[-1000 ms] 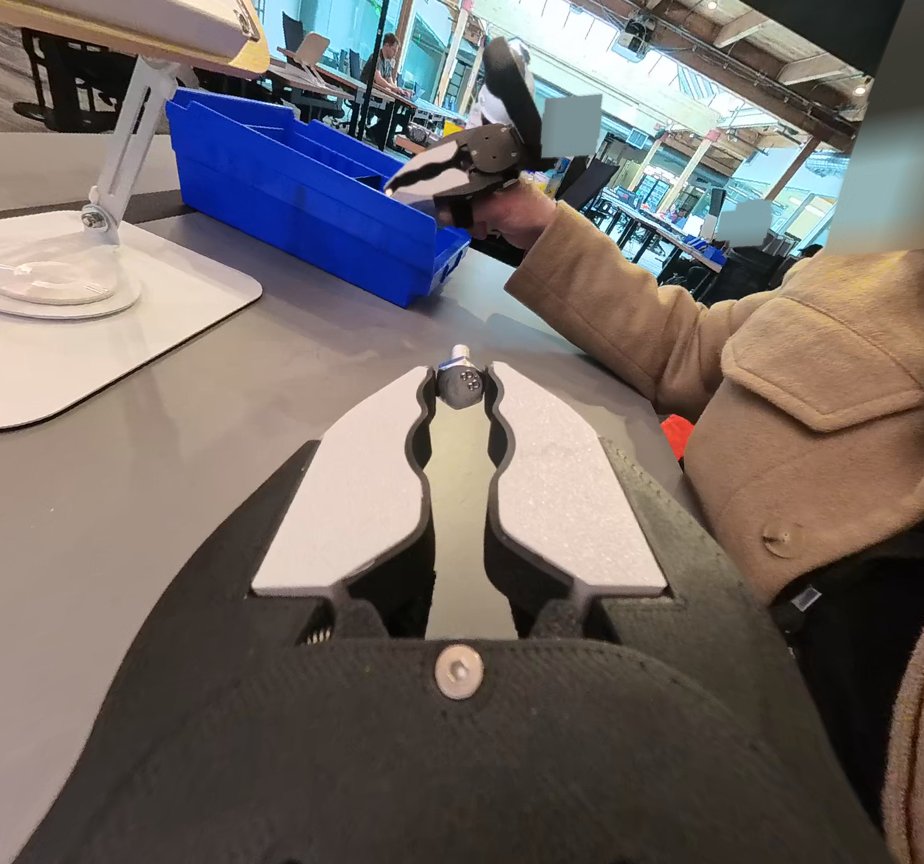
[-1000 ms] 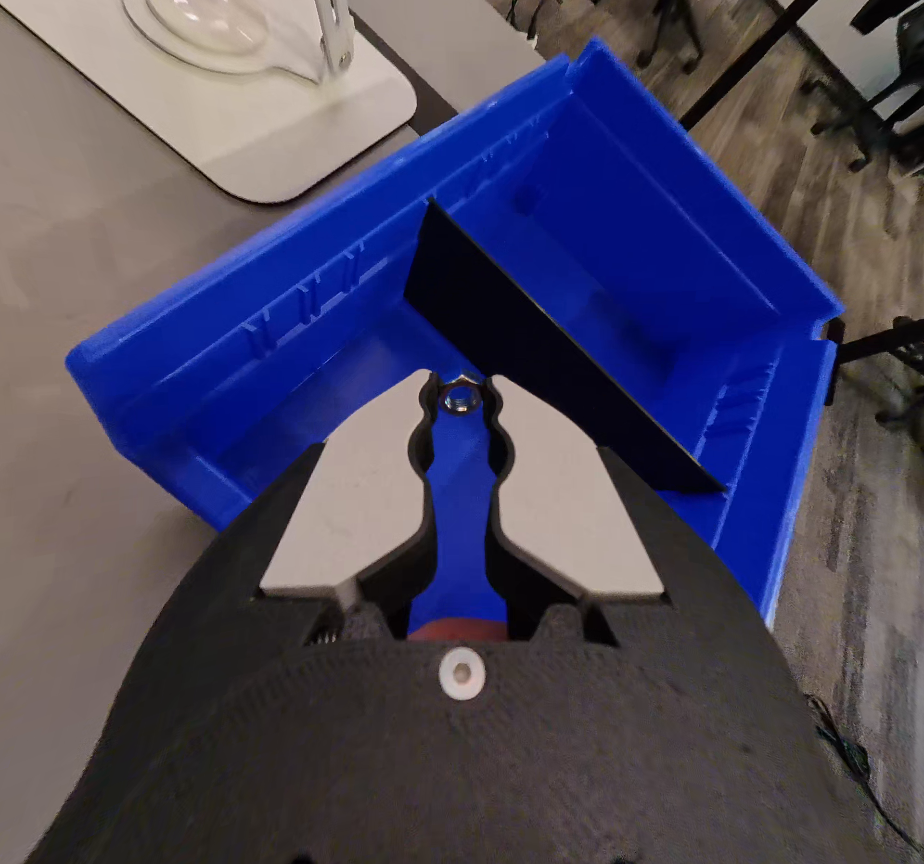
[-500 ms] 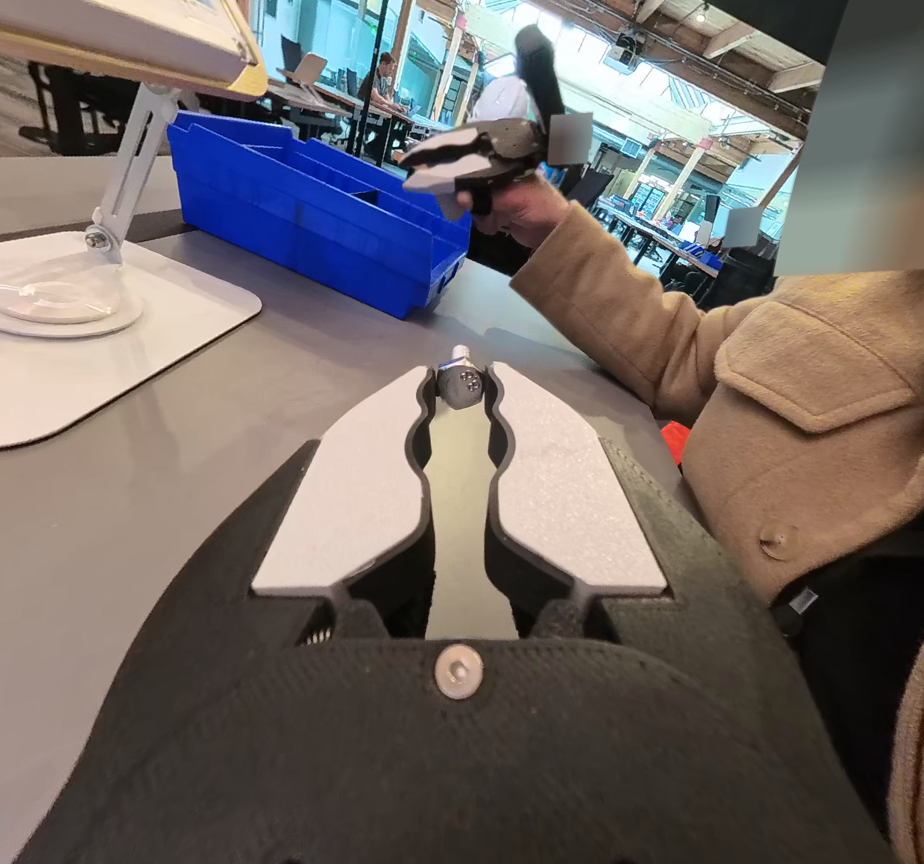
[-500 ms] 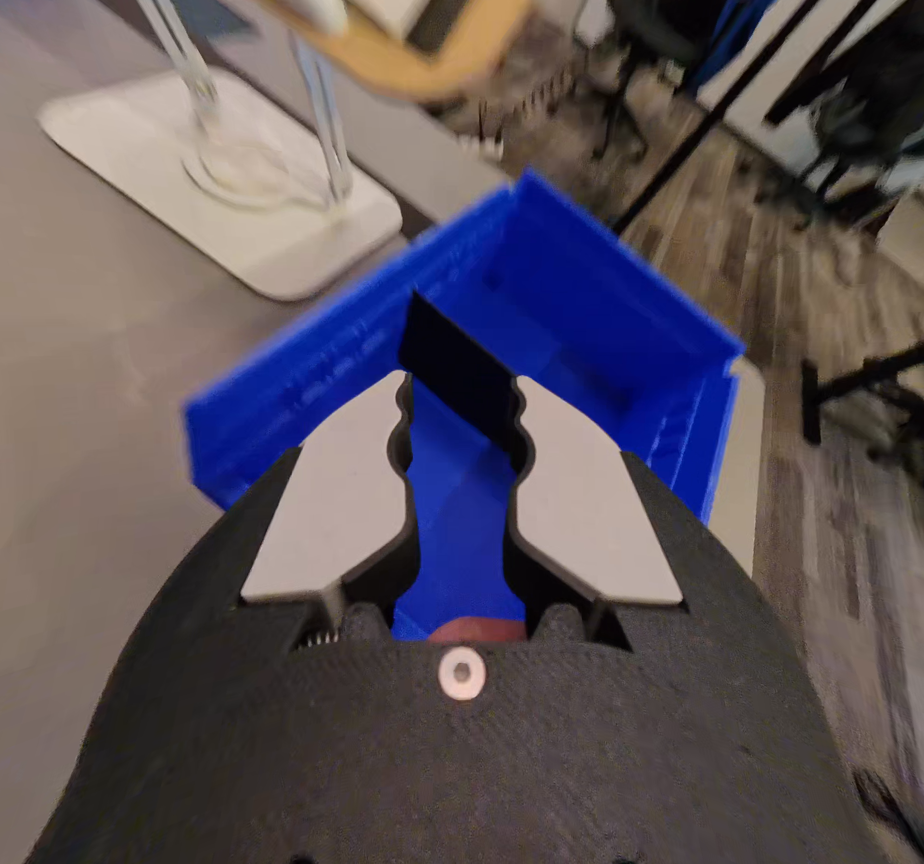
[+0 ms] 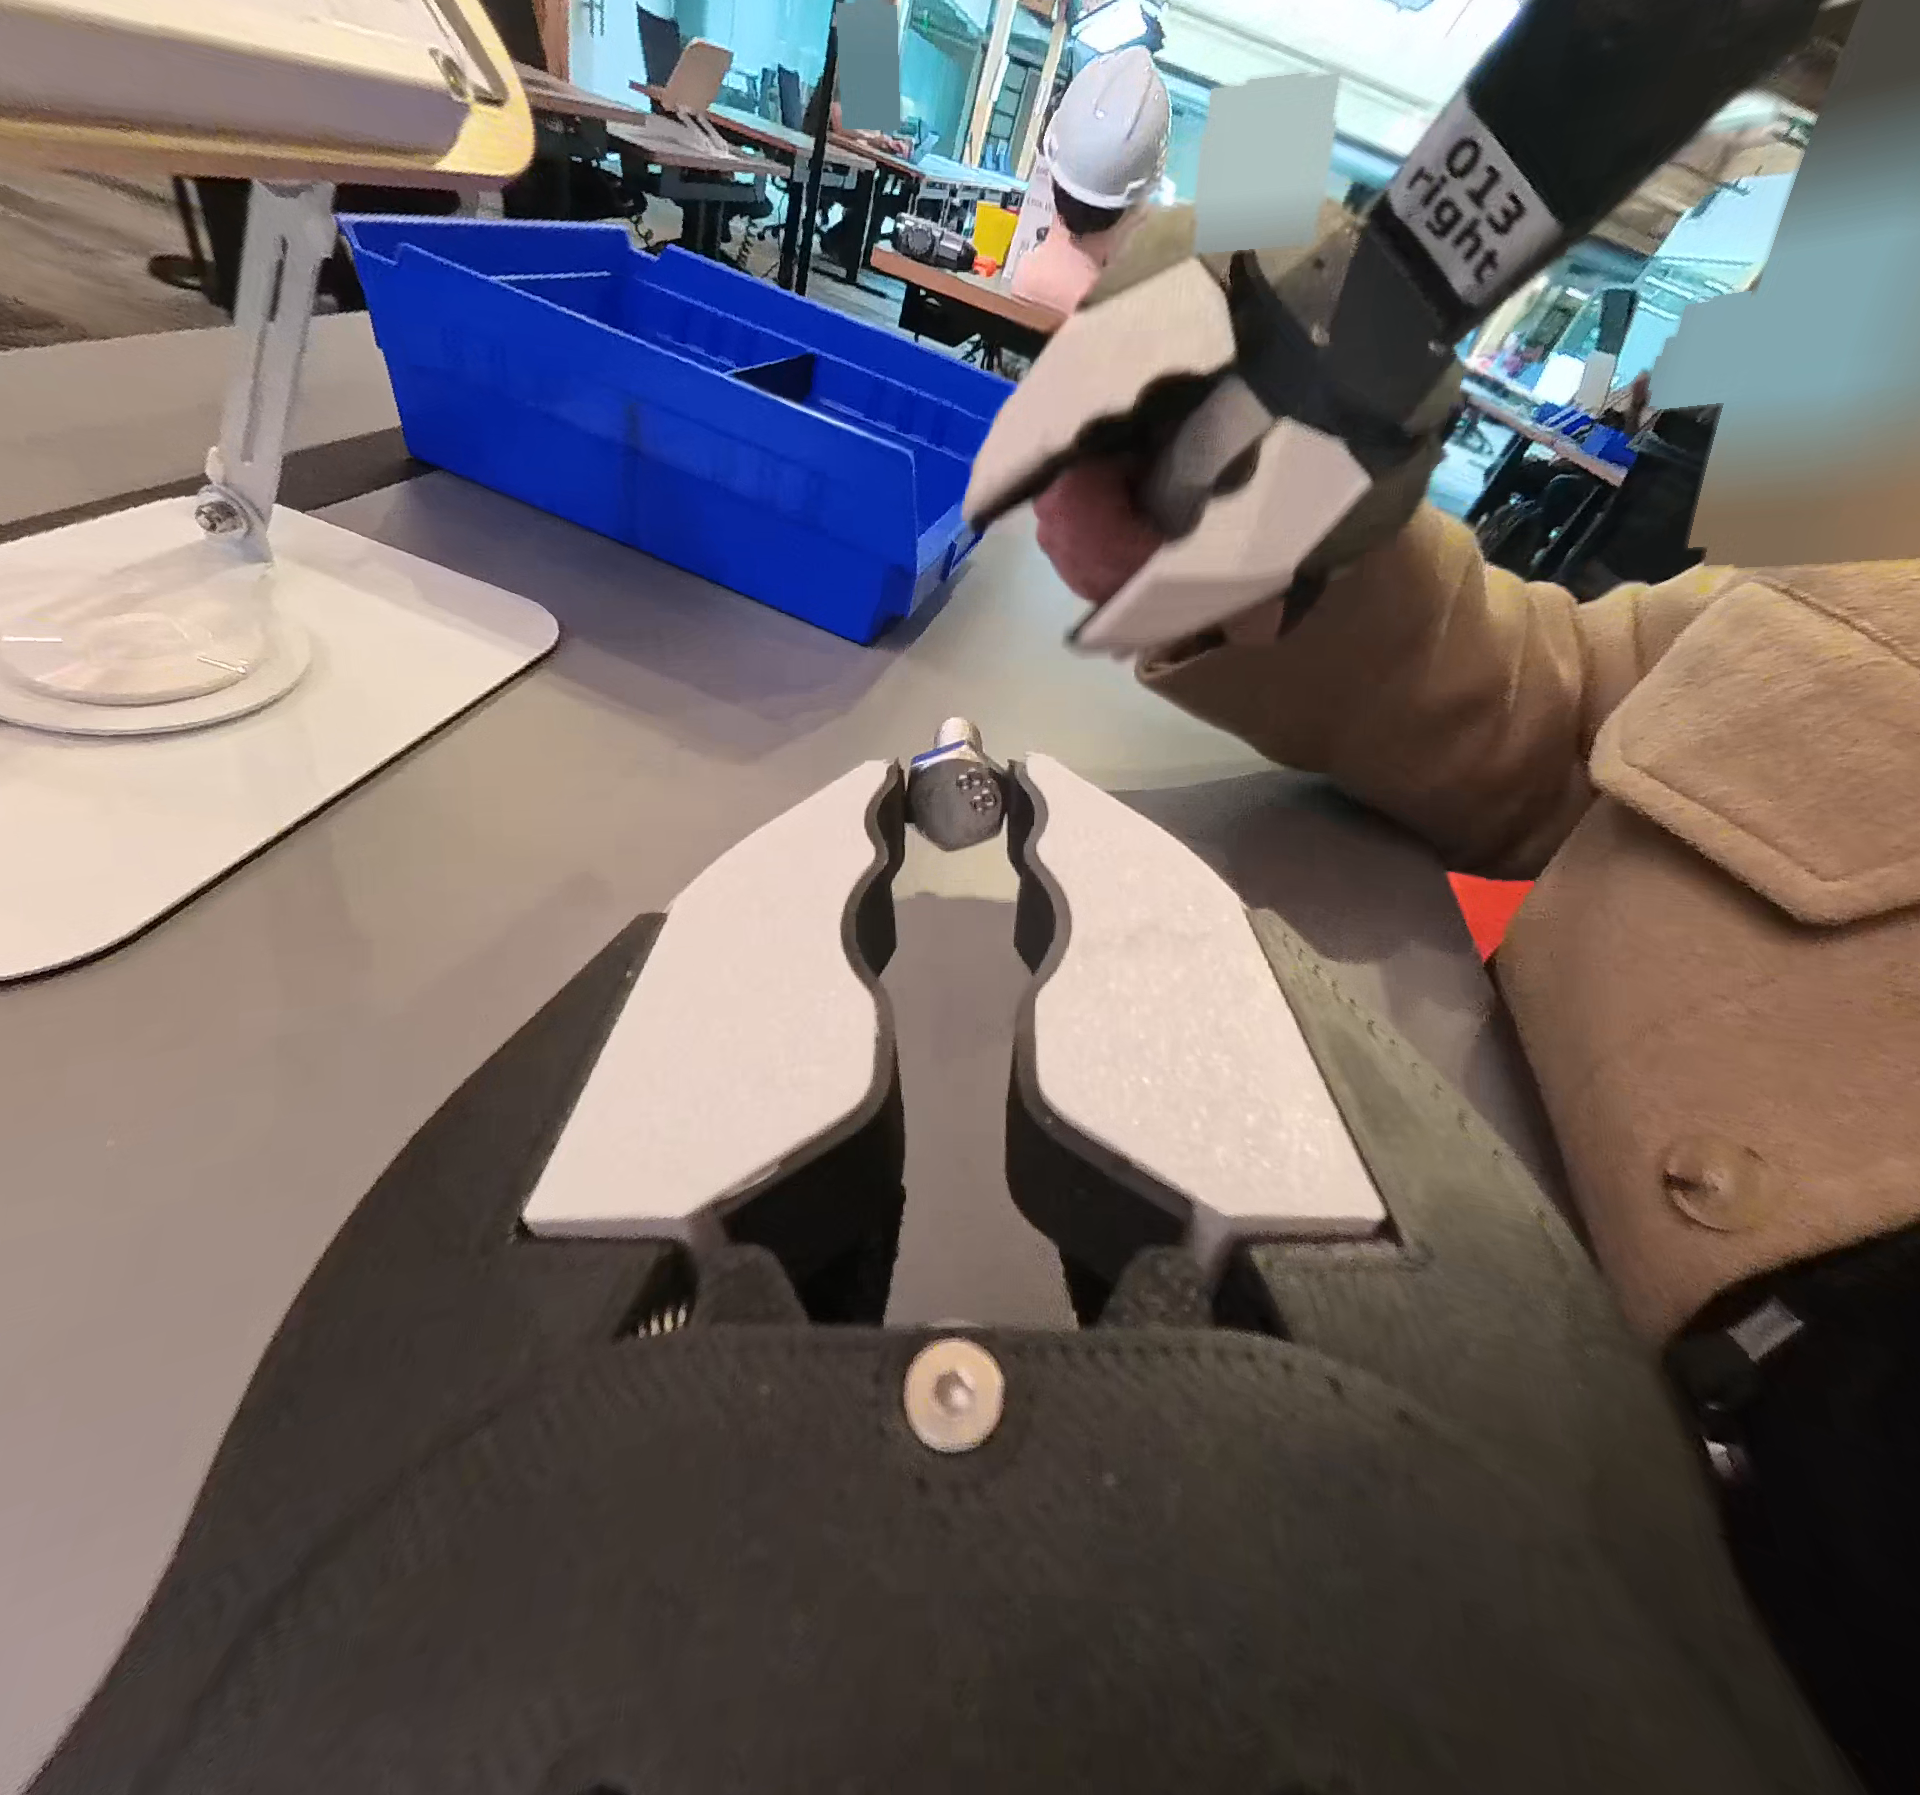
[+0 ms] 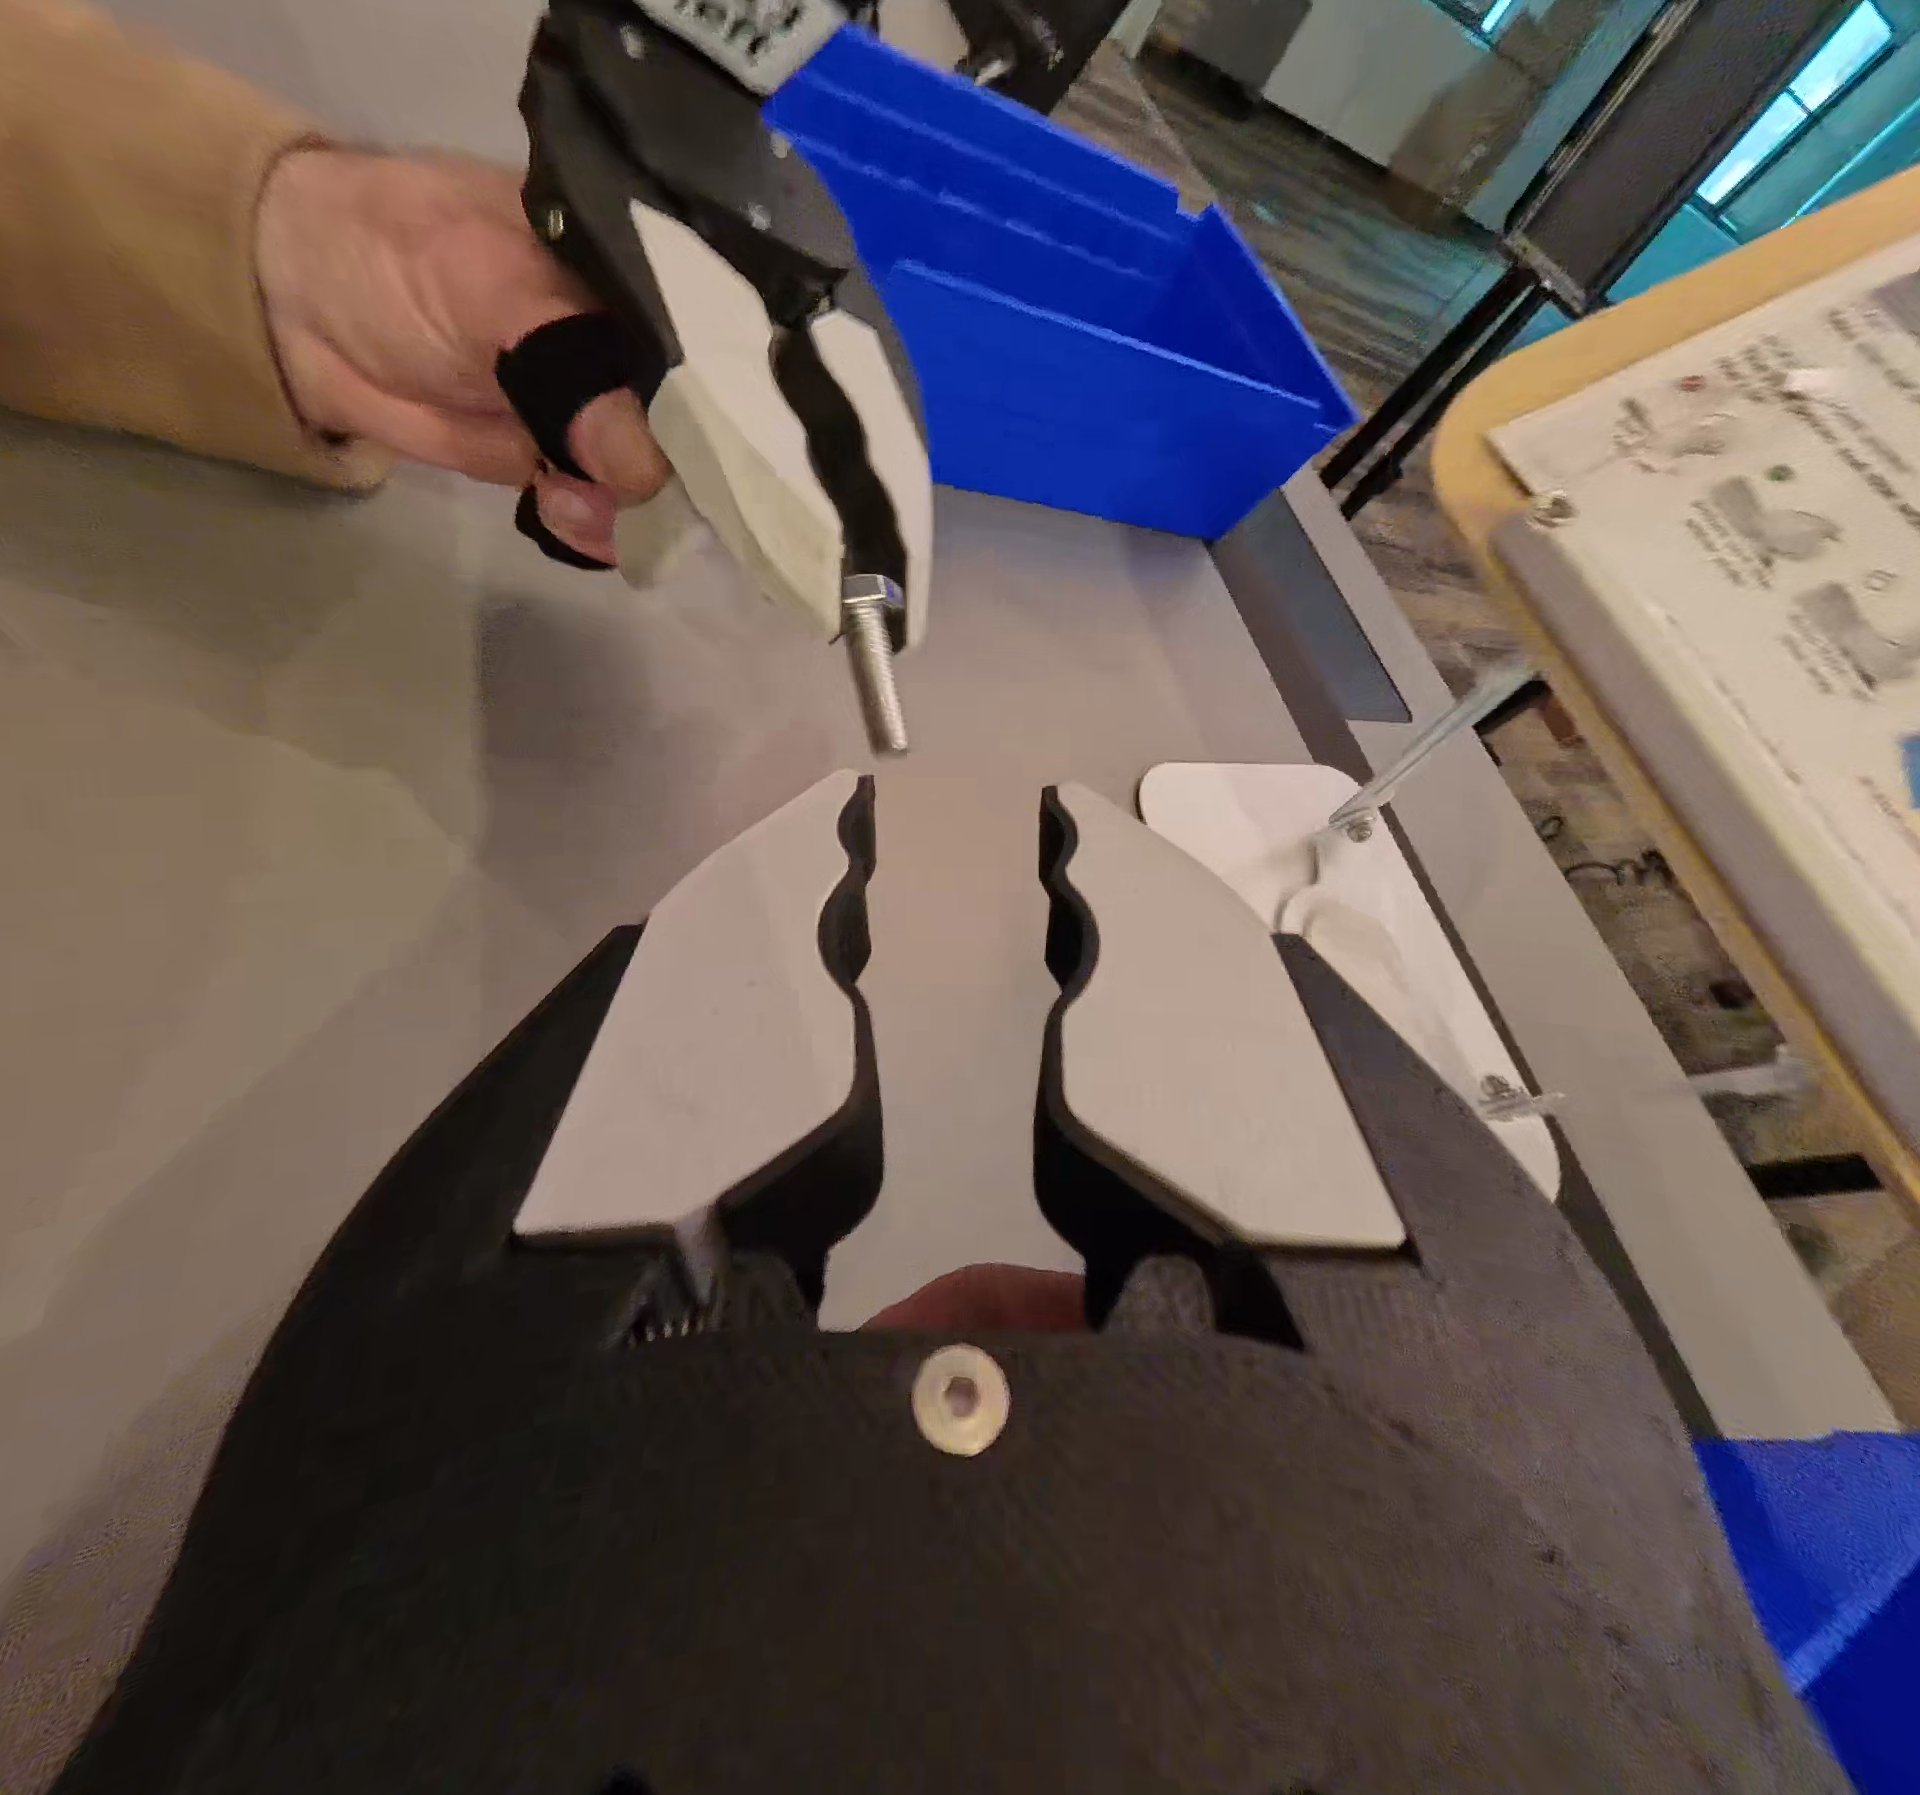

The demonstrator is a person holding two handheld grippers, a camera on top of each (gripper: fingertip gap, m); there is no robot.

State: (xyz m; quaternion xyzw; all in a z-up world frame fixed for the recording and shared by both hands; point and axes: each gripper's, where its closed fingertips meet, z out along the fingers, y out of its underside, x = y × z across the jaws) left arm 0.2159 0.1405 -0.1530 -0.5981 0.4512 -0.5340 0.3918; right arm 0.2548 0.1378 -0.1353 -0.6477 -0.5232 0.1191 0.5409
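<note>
My left gripper (image 5: 953, 777) is shut on the hex head of a silver bolt (image 5: 951, 805), held just above the grey table (image 5: 416, 966). In the right wrist view the left gripper (image 6: 873, 611) hangs from the upper left, and the bolt's (image 6: 878, 680) threaded shank points down toward my right gripper (image 6: 954, 791). The right gripper is open and empty, its tips just below the bolt's end. In the left wrist view the right gripper (image 5: 1034, 569) hovers open at the upper right, in a hand with a tan sleeve (image 5: 1403, 665).
A blue divided bin (image 5: 665, 436) stands at the table's far side; it also shows in the right wrist view (image 6: 1049, 343). A stand with a white base plate (image 5: 260, 727) holds a tilted board (image 6: 1714, 602). A second blue bin's corner (image 6: 1818, 1558) is at the lower right. About 5 centimeters separates my left fingertips from my right.
My right gripper opened over the blue bin, and the nut it held is gone from its jaws. It then swung away to face the left gripper. The left gripper kept holding the bolt.
</note>
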